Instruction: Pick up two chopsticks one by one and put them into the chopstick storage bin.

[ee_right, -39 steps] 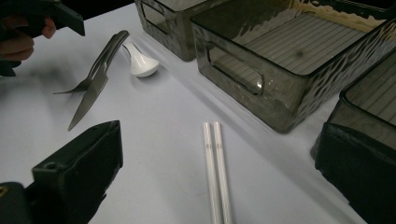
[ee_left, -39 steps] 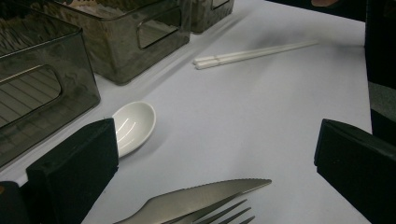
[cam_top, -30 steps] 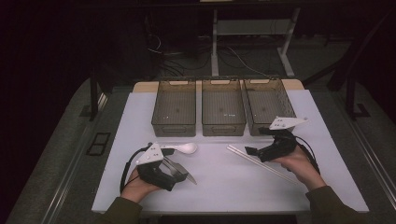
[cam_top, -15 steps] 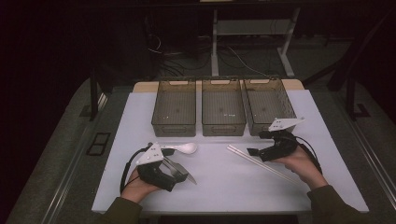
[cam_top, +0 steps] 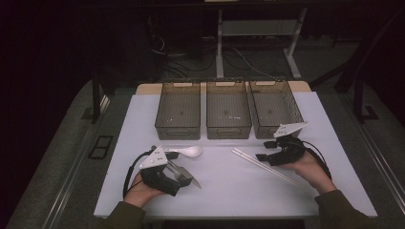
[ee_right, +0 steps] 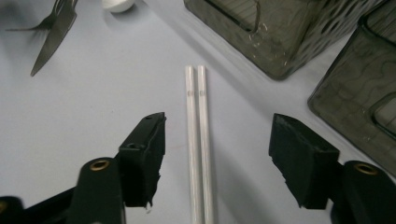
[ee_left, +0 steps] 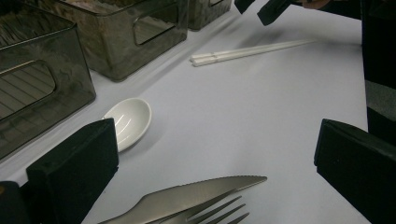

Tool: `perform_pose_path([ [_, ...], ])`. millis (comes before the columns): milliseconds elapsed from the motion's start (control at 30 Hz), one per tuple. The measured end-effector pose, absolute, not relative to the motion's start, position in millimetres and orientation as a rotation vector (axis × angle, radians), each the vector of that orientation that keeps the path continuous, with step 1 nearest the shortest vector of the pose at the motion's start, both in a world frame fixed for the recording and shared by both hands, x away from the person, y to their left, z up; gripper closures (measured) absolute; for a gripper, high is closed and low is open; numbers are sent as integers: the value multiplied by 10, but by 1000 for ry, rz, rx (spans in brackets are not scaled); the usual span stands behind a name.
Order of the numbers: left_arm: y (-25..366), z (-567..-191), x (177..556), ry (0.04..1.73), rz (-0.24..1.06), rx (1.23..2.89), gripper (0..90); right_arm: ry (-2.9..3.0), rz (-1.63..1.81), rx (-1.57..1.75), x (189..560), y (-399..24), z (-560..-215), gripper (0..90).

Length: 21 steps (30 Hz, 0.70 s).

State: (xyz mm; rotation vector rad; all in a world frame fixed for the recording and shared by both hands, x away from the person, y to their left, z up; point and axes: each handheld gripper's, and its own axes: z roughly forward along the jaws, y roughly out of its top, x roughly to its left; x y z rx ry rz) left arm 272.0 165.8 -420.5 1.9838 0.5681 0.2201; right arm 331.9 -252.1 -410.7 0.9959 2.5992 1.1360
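On the left side of the white table (cam_top: pixel 229 191), the left gripper (cam_top: pixel 184 180) rests low in the person's left hand with its jaws spread wide and nothing clamped between them; in the left gripper view a metal knife (ee_left: pixel 187 198) and fork (ee_left: pixel 219 212) lie flat on the table between those jaws, untouched by either pad as far as can be seen. Just beyond them lies a white spoon (cam_top: pixel 188 151), bowl up, near the front of the left bin (cam_top: pixel 179 109). Three smoky translucent bins stand in a row at the far side, the middle bin (cam_top: pixel 228 109) and right bin (cam_top: pixel 276 107) beside the first. Farther right, a pair of white chopsticks (cam_top: pixel 267 167) lies side by side on the table, running diagonally. The right gripper (cam_top: pixel 261 156) hovers over their near part; its jaws have just been closing and stand half open, straddling the chopsticks, with clear gaps on both sides in the right gripper view, so the pads do not yet press on them.
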Motion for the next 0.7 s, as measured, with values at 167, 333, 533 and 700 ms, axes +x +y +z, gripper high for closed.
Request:
perform_pose_path([
  [167, 1661, -4200, 2715, 565, 221, 1983, 0, 2613, 1103, 990, 3317, -2527, -4123, 470],
  [333, 1660, -4198, 2710, 567, 220, 1978, 0, 2637, 1088, 1000, 3327, -2542, -4144, 555],
  [533, 1660, -4198, 2711, 563, 221, 1986, 0, 2692, 1035, 985, 3331, -2539, -4201, 650],
  [700, 1658, -4200, 2708, 564, 218, 1987, 0, 2728, 988, 972, 3314, -2529, -4250, 701],
])
